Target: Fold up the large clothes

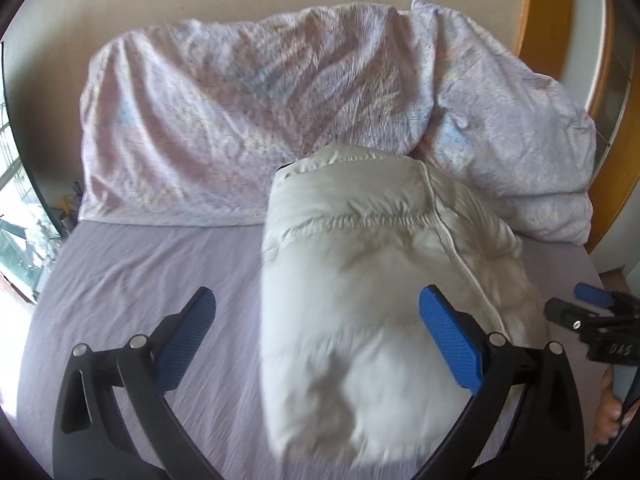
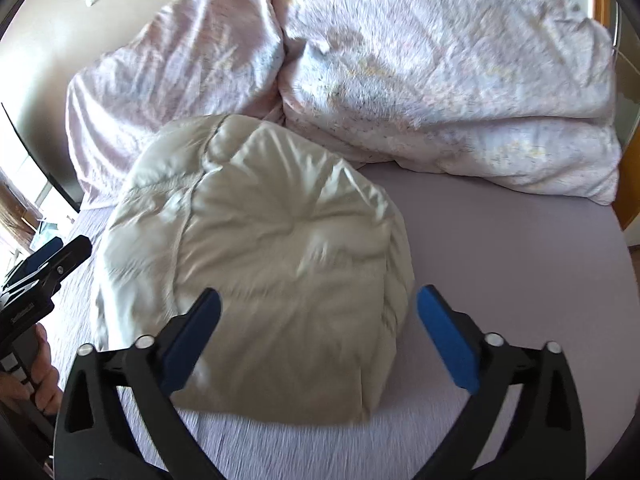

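A cream puffy jacket lies folded into a thick bundle on the lilac bed sheet. It also shows in the right wrist view, with the sheet around it. My left gripper is open and empty, above the jacket's left edge. My right gripper is open and empty, above the jacket's near right part. The right gripper also shows at the right edge of the left wrist view. The left gripper shows at the left edge of the right wrist view.
A crumpled pale floral duvet is piled along the head of the bed, against the beige wall; it also fills the back of the right wrist view. A wooden frame stands at the far right. A window is at the left.
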`<state>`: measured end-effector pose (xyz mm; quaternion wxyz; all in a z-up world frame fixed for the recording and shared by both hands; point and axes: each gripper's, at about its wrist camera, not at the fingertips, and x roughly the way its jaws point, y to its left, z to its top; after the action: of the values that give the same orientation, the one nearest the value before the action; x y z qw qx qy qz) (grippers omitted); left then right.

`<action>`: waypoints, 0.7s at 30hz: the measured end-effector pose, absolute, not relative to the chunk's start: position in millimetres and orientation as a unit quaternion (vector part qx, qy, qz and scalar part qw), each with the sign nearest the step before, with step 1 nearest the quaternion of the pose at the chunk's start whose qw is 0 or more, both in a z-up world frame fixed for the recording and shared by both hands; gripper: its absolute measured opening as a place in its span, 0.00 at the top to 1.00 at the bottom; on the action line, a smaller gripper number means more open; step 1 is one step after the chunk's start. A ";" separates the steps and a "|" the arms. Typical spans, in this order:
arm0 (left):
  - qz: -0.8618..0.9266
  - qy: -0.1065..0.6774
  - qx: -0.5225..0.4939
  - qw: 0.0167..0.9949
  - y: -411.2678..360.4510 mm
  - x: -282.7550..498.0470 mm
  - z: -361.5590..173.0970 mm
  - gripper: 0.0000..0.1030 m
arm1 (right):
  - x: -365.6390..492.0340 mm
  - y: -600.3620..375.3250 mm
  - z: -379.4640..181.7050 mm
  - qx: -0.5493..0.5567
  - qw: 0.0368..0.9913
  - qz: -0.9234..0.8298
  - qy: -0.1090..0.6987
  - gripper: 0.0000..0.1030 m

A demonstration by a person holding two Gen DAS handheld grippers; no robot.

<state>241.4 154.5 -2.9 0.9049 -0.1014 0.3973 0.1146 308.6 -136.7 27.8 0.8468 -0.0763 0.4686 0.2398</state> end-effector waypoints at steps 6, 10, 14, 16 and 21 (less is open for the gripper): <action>0.113 0.415 -0.100 0.897 144.2 193.6 6.6 0.02 | 264.4 -151.4 44.0 -0.058 0.844 0.252 0.471 0.01; 0.109 0.428 -0.100 0.892 135.7 170.0 7.7 0.02 | 243.9 -154.8 40.9 -0.048 0.836 0.259 0.482 0.01; 0.102 0.436 -0.098 0.889 128.9 149.4 7.2 0.02 | 222.5 -156.7 38.3 -0.052 0.833 0.260 0.485 0.01; 0.098 0.439 -0.096 0.888 126.4 140.1 6.3 0.02 | 214.5 -158.2 36.6 -0.050 0.832 0.261 0.487 0.01; 0.094 0.445 -0.094 0.886 122.0 123.7 1.4 0.02 | 197.7 -161.5 31.1 -0.046 0.831 0.257 0.490 0.01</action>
<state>123.7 122.1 1.4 0.8857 -0.0936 0.4450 0.0935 197.7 -161.5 31.1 0.8313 -0.0460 0.4905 0.2574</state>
